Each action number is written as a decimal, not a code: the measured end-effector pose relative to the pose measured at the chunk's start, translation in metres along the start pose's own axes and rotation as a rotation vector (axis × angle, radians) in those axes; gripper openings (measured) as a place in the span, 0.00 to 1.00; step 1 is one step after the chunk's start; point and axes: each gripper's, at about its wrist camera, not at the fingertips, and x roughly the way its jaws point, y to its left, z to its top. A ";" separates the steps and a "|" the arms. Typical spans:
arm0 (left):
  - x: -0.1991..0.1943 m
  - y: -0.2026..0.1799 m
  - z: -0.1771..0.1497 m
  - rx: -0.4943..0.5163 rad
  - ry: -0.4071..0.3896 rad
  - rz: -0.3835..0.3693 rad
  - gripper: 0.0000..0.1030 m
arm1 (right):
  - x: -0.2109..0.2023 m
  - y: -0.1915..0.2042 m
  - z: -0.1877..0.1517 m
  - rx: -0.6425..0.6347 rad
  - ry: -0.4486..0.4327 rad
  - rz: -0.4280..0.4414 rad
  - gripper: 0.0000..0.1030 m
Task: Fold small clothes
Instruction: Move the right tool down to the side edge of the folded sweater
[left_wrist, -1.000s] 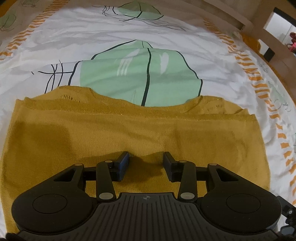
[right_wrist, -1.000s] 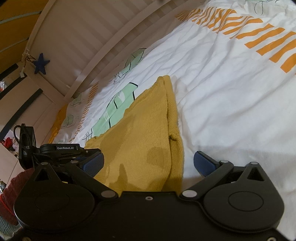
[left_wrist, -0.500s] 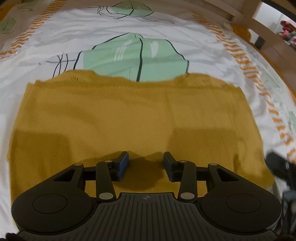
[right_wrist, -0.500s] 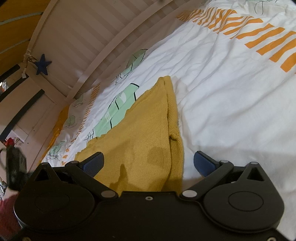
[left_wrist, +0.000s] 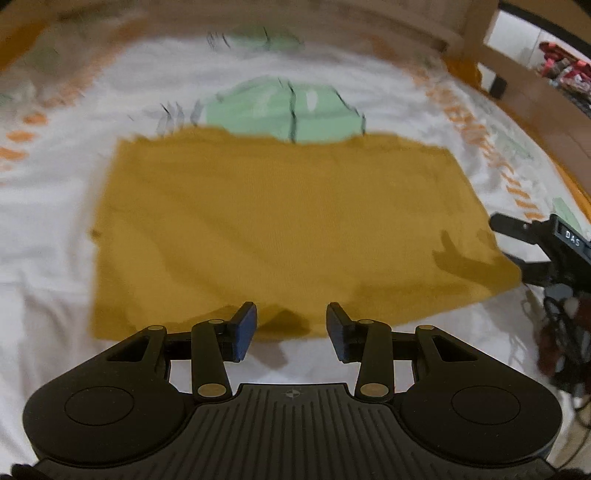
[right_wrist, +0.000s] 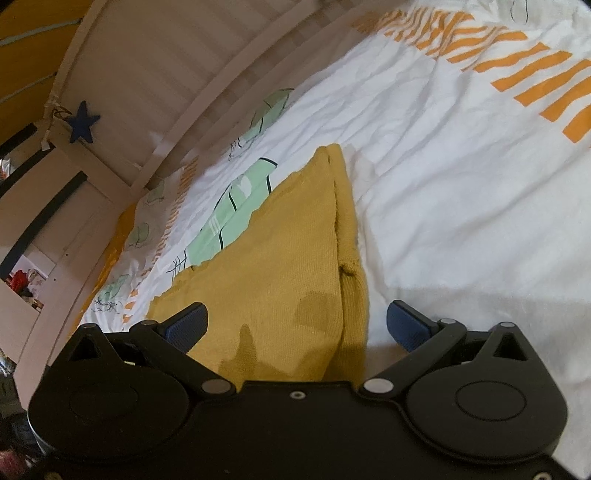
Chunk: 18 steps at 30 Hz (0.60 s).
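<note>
Mustard knit garment spread flat as a folded rectangle across the middle of the left wrist view, on a white bedsheet printed with a green leaf and orange stripes. Left gripper at lower centre, jaws apart and empty, just over the garment's near edge. Right gripper low in its own view, jaws wide apart over the garment's corner, gripping nothing; blue star upper left on the bed rail.
</note>
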 end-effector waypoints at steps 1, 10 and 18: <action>-0.005 0.005 -0.001 -0.013 -0.031 0.029 0.39 | 0.001 -0.002 0.003 0.015 0.012 0.005 1.00; -0.002 0.058 0.018 -0.160 -0.063 0.096 0.39 | 0.022 -0.011 0.031 0.094 0.076 0.052 1.00; 0.013 0.101 0.036 -0.261 -0.062 0.056 0.39 | 0.050 -0.005 0.050 0.060 0.141 0.078 1.00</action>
